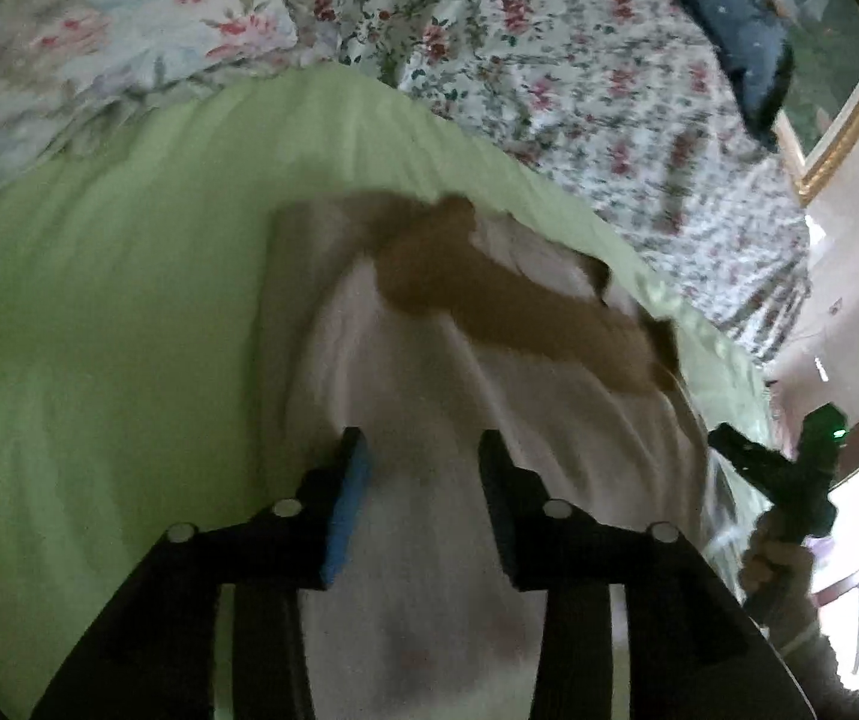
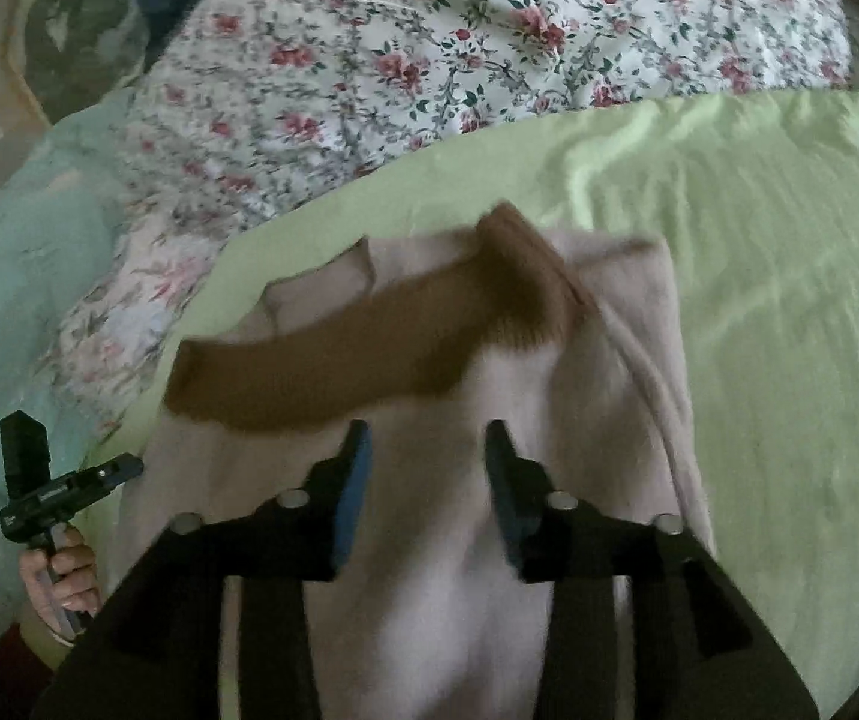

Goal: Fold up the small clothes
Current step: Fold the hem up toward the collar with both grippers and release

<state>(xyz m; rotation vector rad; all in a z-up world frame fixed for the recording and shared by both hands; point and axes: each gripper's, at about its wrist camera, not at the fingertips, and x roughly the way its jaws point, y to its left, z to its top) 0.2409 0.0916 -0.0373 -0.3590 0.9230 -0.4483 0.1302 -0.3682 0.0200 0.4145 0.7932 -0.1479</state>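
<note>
A bed takes up nearly everything here, covered by a flowered quilt [image 2: 429, 48] with small red roses on white. Over the near part of it lies a pale green sheet [image 2: 789, 300], wrinkled in soft ridges. A light blue-green blanket [image 2: 21, 276] is bunched at the bed's edge, on the left in the right wrist view, and a pillow [image 1: 99, 30] with bigger, paler flowers sits at the far side in the left wrist view. A gold-framed picture [image 1: 837, 120] hangs on the wall beyond.

On the green sheet rests a pale pink garment [image 2: 429, 540], spread mostly flat with a few folds, its far edge toward the quilt. Across its upper part lies a brown sock [image 2: 357, 348], stretched sideways and touching the pink cloth; its one end is bent up and blurred.

The left gripper [image 1: 423, 450] hangs over the pink garment, its jaws spread apart with only cloth showing below the gap; nothing is pinched. The right gripper [image 2: 426, 444] is likewise spread, poised above the garment just short of the sock, holding nothing. Whether either one's tips touch the cloth I cannot tell.

Each view catches the other tool off to the side, with a hand [image 2: 60, 576] wrapped round its handle.
</note>
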